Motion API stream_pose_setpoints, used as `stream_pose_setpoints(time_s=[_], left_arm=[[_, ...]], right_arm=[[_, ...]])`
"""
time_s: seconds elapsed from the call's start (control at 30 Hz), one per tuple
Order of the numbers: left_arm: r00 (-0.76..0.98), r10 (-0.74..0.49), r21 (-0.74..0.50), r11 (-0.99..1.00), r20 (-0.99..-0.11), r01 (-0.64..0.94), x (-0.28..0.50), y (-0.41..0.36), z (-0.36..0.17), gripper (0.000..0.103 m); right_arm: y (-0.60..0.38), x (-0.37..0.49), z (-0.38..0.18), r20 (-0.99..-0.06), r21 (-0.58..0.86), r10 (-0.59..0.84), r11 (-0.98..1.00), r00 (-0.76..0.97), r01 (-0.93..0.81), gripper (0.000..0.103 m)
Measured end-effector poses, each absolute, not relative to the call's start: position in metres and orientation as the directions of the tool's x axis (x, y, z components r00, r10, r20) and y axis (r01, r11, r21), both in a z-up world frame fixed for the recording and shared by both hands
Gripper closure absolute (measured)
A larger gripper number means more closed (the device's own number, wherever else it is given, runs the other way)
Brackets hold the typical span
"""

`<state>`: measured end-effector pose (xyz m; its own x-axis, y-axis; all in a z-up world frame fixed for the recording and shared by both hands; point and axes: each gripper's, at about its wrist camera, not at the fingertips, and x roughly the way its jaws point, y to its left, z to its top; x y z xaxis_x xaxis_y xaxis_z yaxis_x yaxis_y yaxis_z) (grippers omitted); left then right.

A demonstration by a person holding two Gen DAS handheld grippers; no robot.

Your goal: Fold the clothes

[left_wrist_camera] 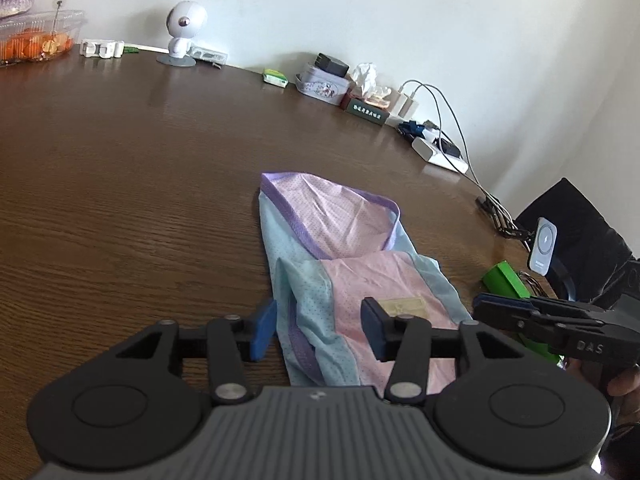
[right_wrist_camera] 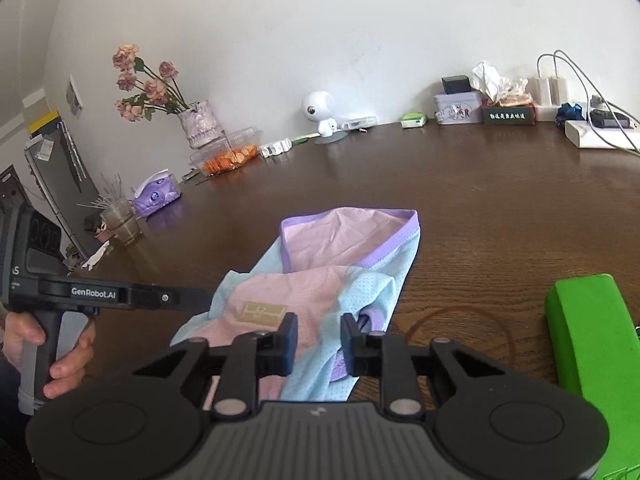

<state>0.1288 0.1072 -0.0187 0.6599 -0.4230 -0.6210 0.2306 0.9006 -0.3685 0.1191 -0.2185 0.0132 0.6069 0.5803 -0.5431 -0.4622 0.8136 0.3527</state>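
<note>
A pastel garment (left_wrist_camera: 352, 264) lies folded on the brown table (left_wrist_camera: 140, 184). The left gripper (left_wrist_camera: 318, 328) has its fingers spread, straddling the near edge. The right gripper (right_wrist_camera: 318, 344) stands narrowly parted over cloth, seemingly not pinching it.

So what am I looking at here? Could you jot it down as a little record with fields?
Garment: pink, blue and purple mesh garment, partly folded, near end turned over
Surface: brown wooden table
Left tool: open, garment's near edge between its fingers, pads not pressing
Right tool: open over the garment's near edge
Held by: a person's hand on the left tool's handle
Nearby: green object right of the garment
</note>
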Motion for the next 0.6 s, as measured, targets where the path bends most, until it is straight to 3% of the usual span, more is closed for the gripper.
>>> stream_pose_setpoints(time_s=[0.03, 0.17, 0.23, 0.3, 0.37, 0.5, 0.6], left_arm=[[0.662, -0.41, -0.359, 0.907, -0.627, 0.221, 0.131, 0.107, -0.02, 0.051], [0.634, -0.407, -0.369, 0.908, -0.658, 0.2, 0.143, 0.098, -0.029, 0.053], [0.614, -0.416, -0.373, 0.905, -0.67, 0.206, 0.144, 0.093, -0.032, 0.078], [0.614, -0.416, -0.383, 0.903, -0.671, 0.194, 0.144, 0.093, -0.033, 0.08], [0.62, -0.422, -0.404, 0.897, -0.662, 0.18, 0.143, 0.095, -0.032, 0.088], [0.646, -0.43, -0.415, 0.89, -0.63, 0.189, 0.138, 0.096, -0.022, 0.091], [0.633, -0.412, -0.398, 0.901, -0.656, 0.174, 0.144, 0.095, -0.027, 0.092]], right_arm=[[-0.219, 0.117, 0.013, -0.544, 0.35, 0.582, 0.812, 0.605, -0.467, 0.067], [-0.212, 0.117, 0.002, -0.58, 0.351, 0.567, 0.822, 0.585, -0.448, 0.068], [-0.209, 0.116, -0.003, -0.589, 0.35, 0.559, 0.827, 0.583, -0.44, 0.069], [-0.208, 0.116, -0.007, -0.594, 0.356, 0.557, 0.829, 0.581, -0.431, 0.07], [-0.208, 0.115, -0.009, -0.597, 0.354, 0.555, 0.83, 0.579, -0.431, 0.072], [-0.207, 0.111, -0.008, -0.594, 0.339, 0.552, 0.831, 0.585, -0.44, 0.074], [-0.205, 0.111, -0.007, -0.592, 0.327, 0.552, 0.83, 0.587, -0.451, 0.08]])
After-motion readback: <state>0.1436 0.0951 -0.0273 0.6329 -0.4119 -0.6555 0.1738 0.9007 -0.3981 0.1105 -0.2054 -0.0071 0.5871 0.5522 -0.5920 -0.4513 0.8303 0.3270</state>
